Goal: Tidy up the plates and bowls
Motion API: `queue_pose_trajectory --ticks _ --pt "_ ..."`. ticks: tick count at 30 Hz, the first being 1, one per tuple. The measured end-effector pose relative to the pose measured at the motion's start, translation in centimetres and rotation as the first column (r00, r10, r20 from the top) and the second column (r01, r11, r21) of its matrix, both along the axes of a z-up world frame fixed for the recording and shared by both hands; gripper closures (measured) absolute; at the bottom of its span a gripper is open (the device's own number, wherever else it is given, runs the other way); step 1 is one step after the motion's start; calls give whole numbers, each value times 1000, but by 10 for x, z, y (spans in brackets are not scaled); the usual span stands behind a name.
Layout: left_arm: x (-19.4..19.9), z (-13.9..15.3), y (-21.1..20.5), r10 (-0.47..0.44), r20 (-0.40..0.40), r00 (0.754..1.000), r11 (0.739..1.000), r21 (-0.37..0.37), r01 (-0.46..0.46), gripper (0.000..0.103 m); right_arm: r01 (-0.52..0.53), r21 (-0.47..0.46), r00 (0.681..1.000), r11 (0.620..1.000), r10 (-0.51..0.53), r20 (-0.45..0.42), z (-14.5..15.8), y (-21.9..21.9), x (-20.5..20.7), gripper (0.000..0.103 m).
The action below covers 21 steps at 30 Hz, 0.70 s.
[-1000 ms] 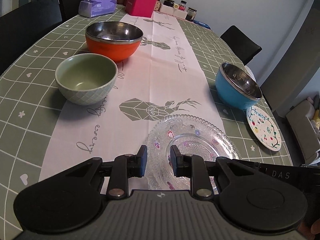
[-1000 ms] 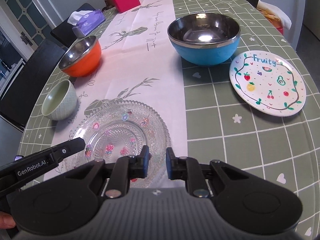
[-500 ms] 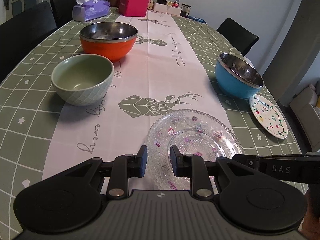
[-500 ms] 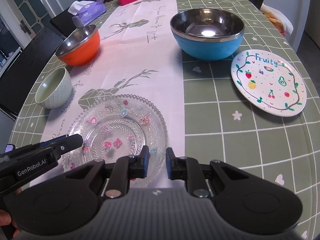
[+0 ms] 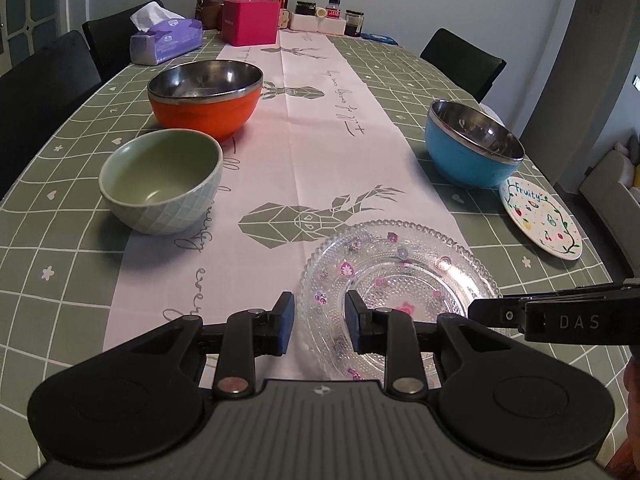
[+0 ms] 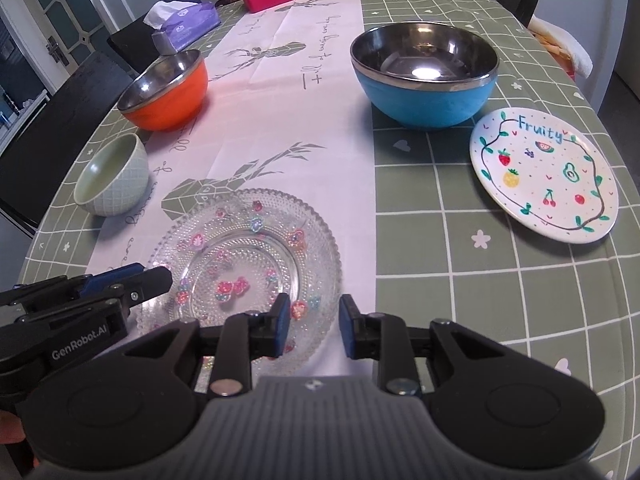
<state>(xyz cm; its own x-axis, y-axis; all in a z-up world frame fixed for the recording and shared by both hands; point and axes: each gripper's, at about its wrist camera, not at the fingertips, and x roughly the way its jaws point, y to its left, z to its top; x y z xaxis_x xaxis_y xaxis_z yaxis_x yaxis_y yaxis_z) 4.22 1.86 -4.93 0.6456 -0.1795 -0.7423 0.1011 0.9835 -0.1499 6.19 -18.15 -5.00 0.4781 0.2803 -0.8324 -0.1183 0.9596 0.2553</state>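
A: Both tools hang over the near edge of the glass plate (image 6: 244,264). The left gripper (image 5: 318,322) straddles the plate's left rim, one pad outside it and one over the dimpled glass; the right gripper (image 6: 310,326) sits above the near-right rim. Each pair of jaws has just been opening, and each now stands at a narrow gap with nothing pinched. The pads look clear of the glass, though through clear glass that is hard to tell.

B: Why both at one plate?

A: It seems they are lining up on the nearest, widest piece, likely the base of a stack. The tilt down toward the rim suits an edge grip.

B: And beyond the tools?

A: Past the left gripper, to its left, sits the green bowl (image 5: 160,180), with the orange bowl (image 5: 206,96) just behind it. Ahead of the right gripper stands the blue bowl (image 6: 426,74), and to its right, close beside that bowl, lies the fruit plate (image 6: 544,174). All rest apart on the tablecloth (image 6: 460,280), unstacked, so the sorting has hardly begun.
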Motion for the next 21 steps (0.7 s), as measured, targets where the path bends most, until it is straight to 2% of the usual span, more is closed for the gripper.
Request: queue_pose_trajectory --ticks 3,7,9,11,13,15,19,21 --pt "-2 3 7 -13 21 1000 999 -53 14 60 15 4 1000 1000 -15 19 4 -7 -1 68" --pt "-6 12 3 -28 95 995 997 -69 34 46 72 45 997 996 -73 27 12 -27 1 62" --pt "-9 17 -2 -46 137 990 996 -73 56 43 96 66 994 993 -98 38 17 -36 0 61" --pt "-12 23 -9 -77 175 982 992 -85 93 35 113 77 992 991 -117 52 22 -43 0 58" --pt "-13 29 -18 -104 182 978 987 -99 123 23 128 78 989 989 -133 66 26 -48 -1 56" --pt "-12 35 -28 -114 196 974 985 -106 137 22 139 69 986 988 -145 83 30 -55 1 55" --pt "-8 46 -59 -116 254 960 989 -61 136 22 167 21 980 986 -168 106 35 -69 8 53" --pt "-3 49 -76 -126 258 958 987 -61 146 24 192 14 975 981 -193 108 36 -82 12 53"
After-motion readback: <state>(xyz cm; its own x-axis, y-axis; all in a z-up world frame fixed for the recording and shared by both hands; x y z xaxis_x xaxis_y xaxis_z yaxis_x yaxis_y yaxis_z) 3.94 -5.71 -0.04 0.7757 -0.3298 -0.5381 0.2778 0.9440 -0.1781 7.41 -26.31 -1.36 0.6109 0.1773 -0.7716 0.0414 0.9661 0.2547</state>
